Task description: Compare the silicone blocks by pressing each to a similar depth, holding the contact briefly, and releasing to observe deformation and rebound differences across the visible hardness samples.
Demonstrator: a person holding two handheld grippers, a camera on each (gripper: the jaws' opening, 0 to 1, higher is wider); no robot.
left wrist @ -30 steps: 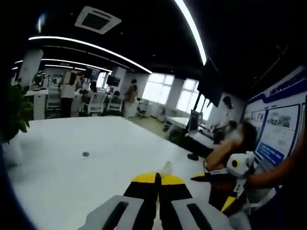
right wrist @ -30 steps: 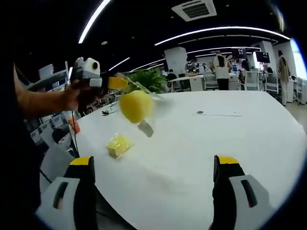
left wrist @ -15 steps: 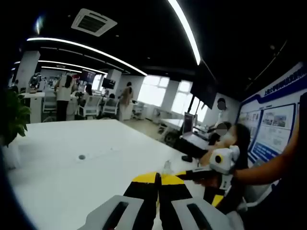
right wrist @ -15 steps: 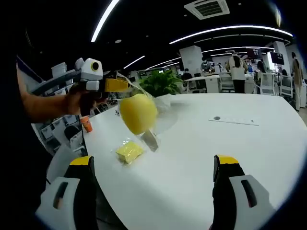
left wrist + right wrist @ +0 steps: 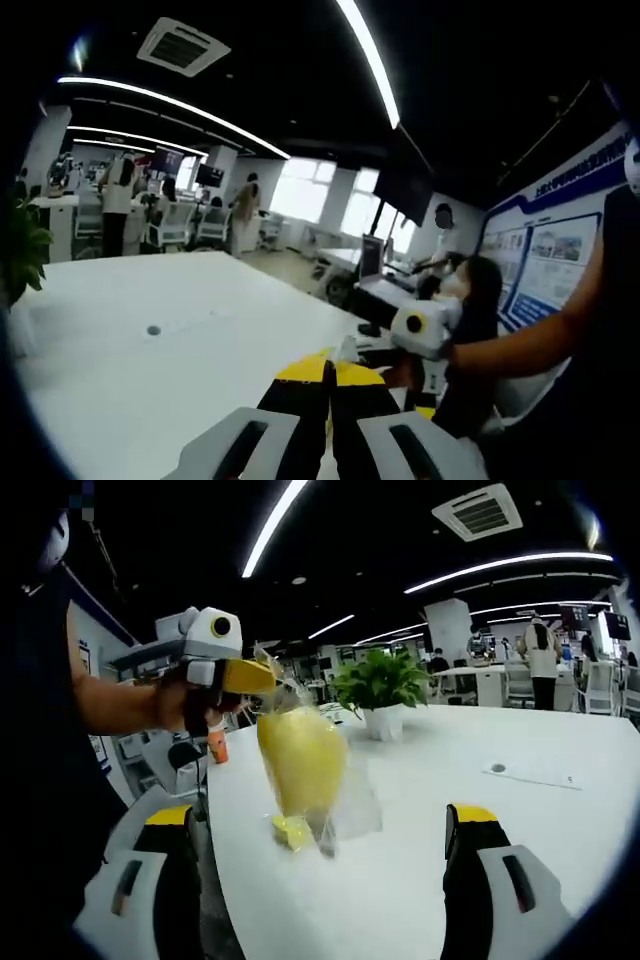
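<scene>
1. The silicone block (image 5: 300, 760), a rounded yellow lump inside a clear plastic bag (image 5: 345, 805), hung in the air above the white table (image 5: 560, 820). You held it there by the bag's gathered top, pinched in the left gripper (image 5: 262, 677).
2. In the left gripper view, that gripper's (image 5: 330, 375) yellow-tipped jaws were pressed together. A scrap of clear film (image 5: 347, 348) showed just past the tips, which fits a grip on the bag, not on the block.
3. A second, smaller yellow piece (image 5: 292, 831) lay on the table just below the hanging bag. I could not tell whether the bag's lower edge touched it.
4. You kept the right gripper (image 5: 325, 830) spread wide with nothing between its jaws, pointed at the hanging block. My judgement: you held the sample up so the spread jaws could close on it for the squeeze, and that step was not yet done.
5. The block looked smooth, matte and egg-like, hanging tall in the bag. The bag was thin, crinkled and glossy, so it would likely slip or bunch under the pads.
6. A potted plant (image 5: 380, 685) stood farther along the glossy table. An orange bottle (image 5: 215, 748) stood near its edge, behind your hand (image 5: 190, 705).
</scene>
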